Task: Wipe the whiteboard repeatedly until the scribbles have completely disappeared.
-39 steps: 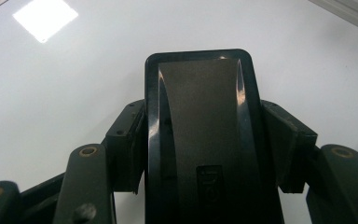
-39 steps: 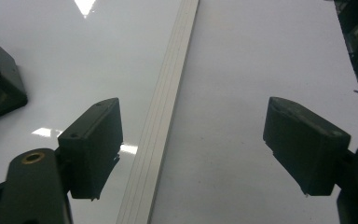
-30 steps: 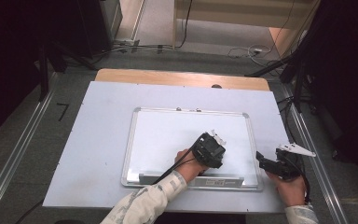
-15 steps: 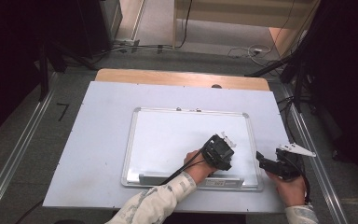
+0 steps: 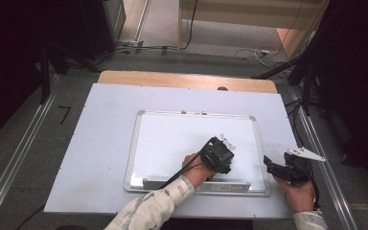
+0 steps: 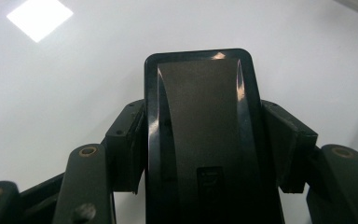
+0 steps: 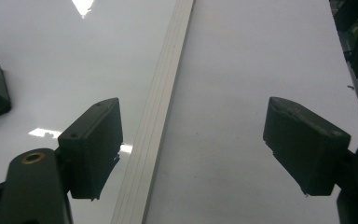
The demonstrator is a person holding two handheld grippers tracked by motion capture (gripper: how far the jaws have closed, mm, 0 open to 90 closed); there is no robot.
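A white whiteboard [image 5: 182,139] with a silver frame lies flat on the table. My left gripper [image 5: 222,147] is over the board's lower right part and points down at it. In the left gripper view, the left gripper [image 6: 200,140] is shut on a black board eraser [image 6: 200,116], which lies against the white surface. My right gripper [image 5: 270,163] is low at the board's right edge with its jaws open. In the right gripper view, the right gripper [image 7: 193,140] is open over the board's frame strip [image 7: 156,121], with nothing between its jaws.
The board lies on a pale table top [image 5: 105,134] with a wooden strip [image 5: 187,79] along the far edge. Metal rails [image 5: 24,148] run down both sides of the table. Cables lie on the floor behind.
The left gripper with the eraser has shifted a little to the right across the board. The right gripper has stayed where it was.
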